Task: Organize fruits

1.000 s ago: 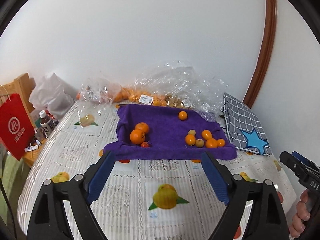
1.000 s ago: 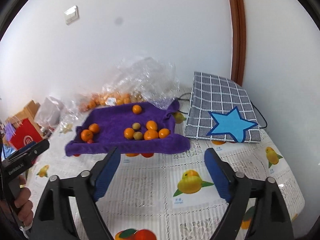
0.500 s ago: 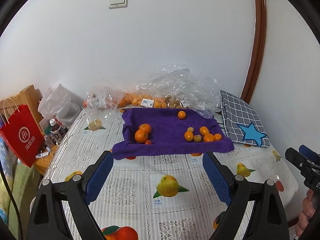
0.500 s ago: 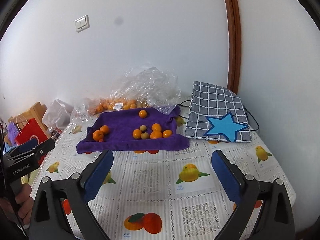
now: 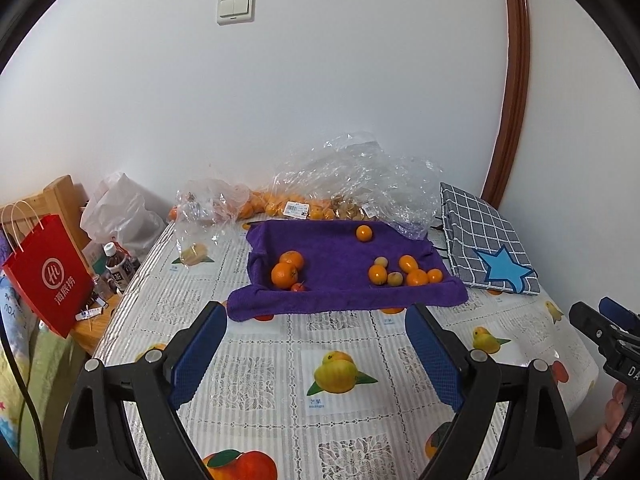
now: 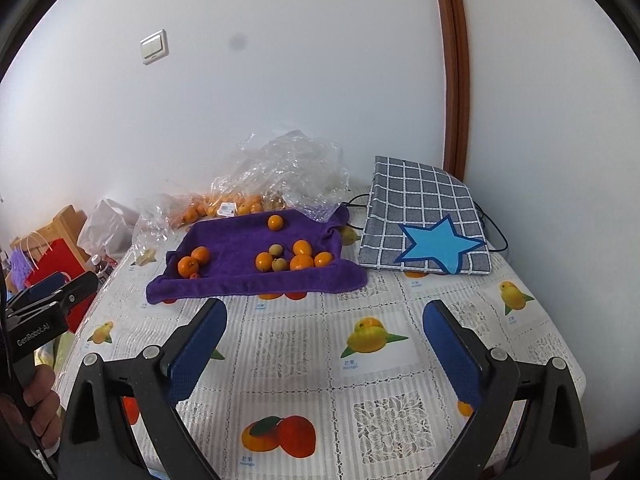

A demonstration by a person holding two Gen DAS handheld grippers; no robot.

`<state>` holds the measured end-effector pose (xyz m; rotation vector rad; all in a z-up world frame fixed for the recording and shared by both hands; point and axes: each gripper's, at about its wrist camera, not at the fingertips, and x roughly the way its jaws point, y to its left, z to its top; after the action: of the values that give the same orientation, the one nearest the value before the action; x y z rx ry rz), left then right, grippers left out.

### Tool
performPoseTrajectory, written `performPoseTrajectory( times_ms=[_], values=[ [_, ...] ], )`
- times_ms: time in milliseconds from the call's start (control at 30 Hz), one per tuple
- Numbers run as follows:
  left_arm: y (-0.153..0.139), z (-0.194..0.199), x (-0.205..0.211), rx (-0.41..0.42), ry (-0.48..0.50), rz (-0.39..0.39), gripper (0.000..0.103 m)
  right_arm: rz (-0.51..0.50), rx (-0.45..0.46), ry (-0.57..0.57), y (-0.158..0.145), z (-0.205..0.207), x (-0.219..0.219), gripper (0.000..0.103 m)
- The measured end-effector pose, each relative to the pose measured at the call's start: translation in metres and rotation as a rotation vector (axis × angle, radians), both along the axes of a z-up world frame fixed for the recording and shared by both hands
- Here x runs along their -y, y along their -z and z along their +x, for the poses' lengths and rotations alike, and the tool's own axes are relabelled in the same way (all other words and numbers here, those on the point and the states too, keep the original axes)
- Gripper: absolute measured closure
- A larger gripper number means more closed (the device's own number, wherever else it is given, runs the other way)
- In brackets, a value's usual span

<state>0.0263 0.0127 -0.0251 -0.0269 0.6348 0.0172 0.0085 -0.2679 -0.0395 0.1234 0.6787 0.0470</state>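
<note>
A purple towel lies on the far half of the table. On it, two big oranges and a small red fruit sit at the left. A cluster of small oranges and pale round fruits sits at the right. One lone orange lies at the back. My left gripper is open and empty, well short of the towel. My right gripper is open and empty, also short of it.
Clear plastic bags with more oranges lie behind the towel by the wall. A grey checked bag with a blue star lies at the right. A red paper bag and bottles stand off the table's left edge.
Both grippers have pulled back and risen from the towel, so more of the fruit-print tablecloth shows in front. Both stay open. The fruits have not moved.
</note>
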Motion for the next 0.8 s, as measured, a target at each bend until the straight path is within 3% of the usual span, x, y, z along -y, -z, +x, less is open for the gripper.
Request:
performPoseTrajectory(
  times_ms=[800],
  values=[
    [-0.0019,-0.0012,0.0022,-0.001,-0.004,0.002,0.012,-0.049,-0.011,0.019,-0.0005,-0.0052,-0.0019,0.006]
  ],
)
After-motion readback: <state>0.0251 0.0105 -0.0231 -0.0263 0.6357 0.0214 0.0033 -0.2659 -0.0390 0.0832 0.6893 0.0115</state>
